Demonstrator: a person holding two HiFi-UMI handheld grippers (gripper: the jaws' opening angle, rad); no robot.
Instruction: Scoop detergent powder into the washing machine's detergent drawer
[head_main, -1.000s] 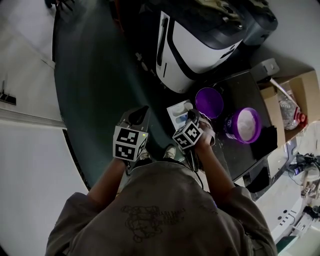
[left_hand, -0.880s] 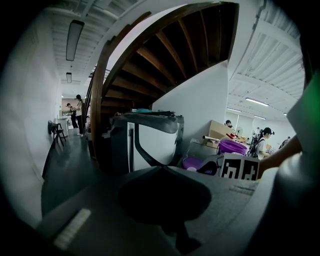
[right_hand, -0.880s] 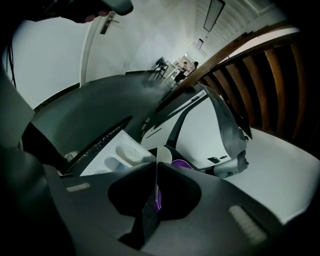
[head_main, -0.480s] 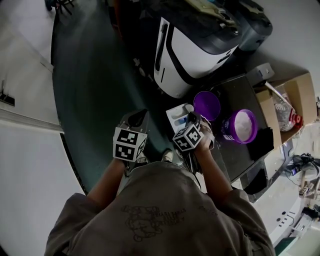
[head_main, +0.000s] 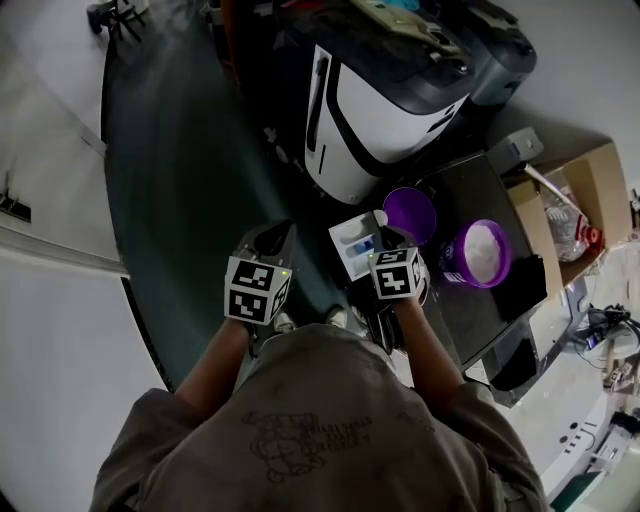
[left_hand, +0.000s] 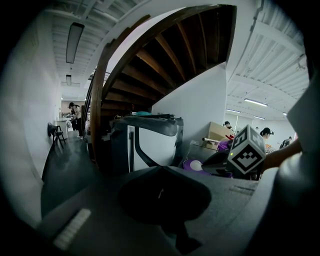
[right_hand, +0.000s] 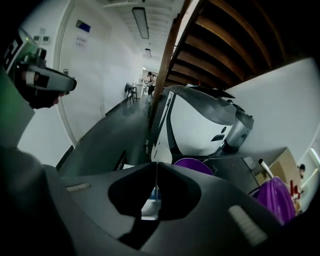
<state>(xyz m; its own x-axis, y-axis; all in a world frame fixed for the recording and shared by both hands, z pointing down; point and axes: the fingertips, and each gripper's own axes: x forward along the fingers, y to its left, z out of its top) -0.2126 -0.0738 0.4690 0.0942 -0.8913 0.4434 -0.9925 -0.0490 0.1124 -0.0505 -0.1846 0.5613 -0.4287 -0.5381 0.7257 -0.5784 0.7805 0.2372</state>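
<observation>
The washing machine (head_main: 385, 100) stands ahead, its white detergent drawer (head_main: 352, 245) pulled out toward me. My right gripper (head_main: 386, 232) is shut on a thin scoop handle, and the white scoop (head_main: 378, 217) sits over the drawer's far right corner. In the right gripper view the jaws (right_hand: 156, 165) meet on that thin handle, with the drawer (right_hand: 148, 207) showing below them. A purple tub (head_main: 482, 252) of white powder and its purple lid (head_main: 410, 212) rest on a black stand to the right. My left gripper (head_main: 272, 236) hangs shut and empty left of the drawer, its jaws (left_hand: 160, 169) closed.
An open cardboard box (head_main: 590, 200) with bottles stands right of the black stand (head_main: 480, 170). A dark green floor (head_main: 190, 150) stretches left of the machine, edged by a white wall (head_main: 50, 130). A wooden staircase (left_hand: 170, 55) rises overhead.
My right gripper has rolled at the wrist, its marker cube turning to face up, while it stays at the drawer. The left gripper has held still.
</observation>
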